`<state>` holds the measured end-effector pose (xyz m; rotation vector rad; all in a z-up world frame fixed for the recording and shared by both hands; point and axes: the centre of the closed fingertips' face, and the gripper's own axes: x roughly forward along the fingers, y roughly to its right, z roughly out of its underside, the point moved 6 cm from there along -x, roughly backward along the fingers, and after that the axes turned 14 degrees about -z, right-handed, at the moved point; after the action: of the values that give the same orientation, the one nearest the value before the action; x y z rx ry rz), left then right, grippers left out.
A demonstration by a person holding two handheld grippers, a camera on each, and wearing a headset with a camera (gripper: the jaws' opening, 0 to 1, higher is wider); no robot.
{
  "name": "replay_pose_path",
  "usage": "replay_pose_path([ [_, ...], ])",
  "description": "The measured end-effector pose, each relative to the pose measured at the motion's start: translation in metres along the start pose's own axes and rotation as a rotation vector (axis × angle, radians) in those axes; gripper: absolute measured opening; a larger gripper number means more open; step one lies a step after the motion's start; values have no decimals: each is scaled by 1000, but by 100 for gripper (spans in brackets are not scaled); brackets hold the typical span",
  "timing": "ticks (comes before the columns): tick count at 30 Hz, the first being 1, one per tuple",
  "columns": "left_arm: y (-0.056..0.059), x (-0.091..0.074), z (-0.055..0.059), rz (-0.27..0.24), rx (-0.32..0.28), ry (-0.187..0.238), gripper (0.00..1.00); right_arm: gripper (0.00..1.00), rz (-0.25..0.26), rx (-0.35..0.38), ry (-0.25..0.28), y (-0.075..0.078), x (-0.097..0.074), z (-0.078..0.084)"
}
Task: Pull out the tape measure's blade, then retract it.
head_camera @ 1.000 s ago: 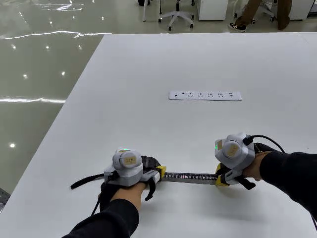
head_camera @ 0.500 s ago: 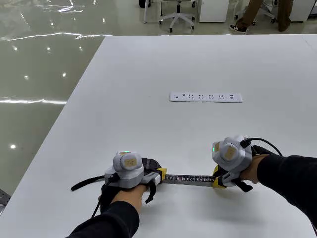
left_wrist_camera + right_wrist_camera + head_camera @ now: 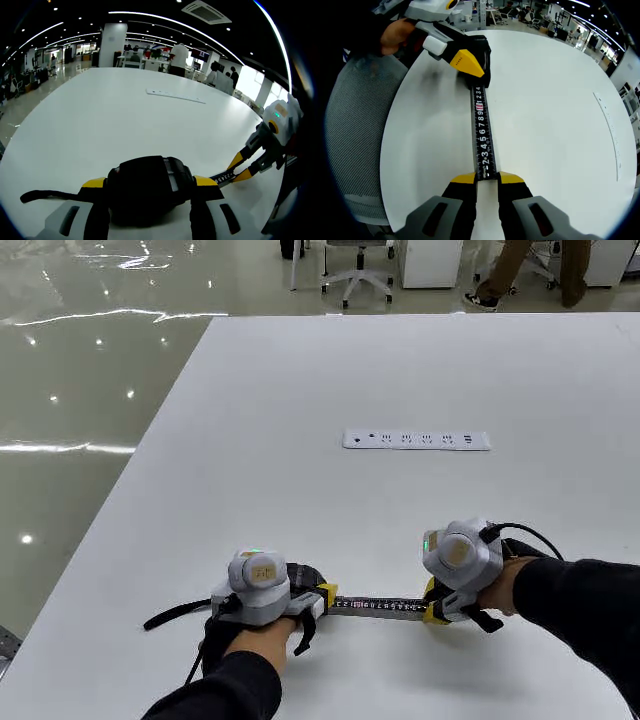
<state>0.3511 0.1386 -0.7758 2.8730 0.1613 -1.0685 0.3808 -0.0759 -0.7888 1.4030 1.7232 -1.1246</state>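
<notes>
Tape blade drawn out between two grippers at the near edge of the table

Head view: the left gripper (image 3: 318,598) has its fingers clamped on the black tape measure case (image 3: 303,573), near-left on the white table (image 3: 300,390). The blade (image 3: 378,605) runs right to the right gripper (image 3: 432,612), and a power strip (image 3: 417,440) lies well apart, farther off, obstructing nothing. Left gripper view: the case looks rigid and chunky, best gripped across its flanks; a black strap (image 3: 47,195) trails left. Right gripper view: the fingers are pinched on the blade's tip. The thin blade looks springy and slick and is likely to snap back.
</notes>
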Motion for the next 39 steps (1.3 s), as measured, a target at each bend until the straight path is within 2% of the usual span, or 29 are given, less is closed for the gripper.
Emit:
replay_pose_path([
  [30, 0, 0, 0, 4, -15, 2, 62, 10, -6, -1, 28, 3, 11, -18],
  [36, 0, 0, 1, 9, -16, -1, 62, 10, -4, -10, 49, 3, 17, -29],
  [39, 0, 0, 1, 10, -17, -1, 62, 10, -5, -11, 43, 2, 18, -33],
])
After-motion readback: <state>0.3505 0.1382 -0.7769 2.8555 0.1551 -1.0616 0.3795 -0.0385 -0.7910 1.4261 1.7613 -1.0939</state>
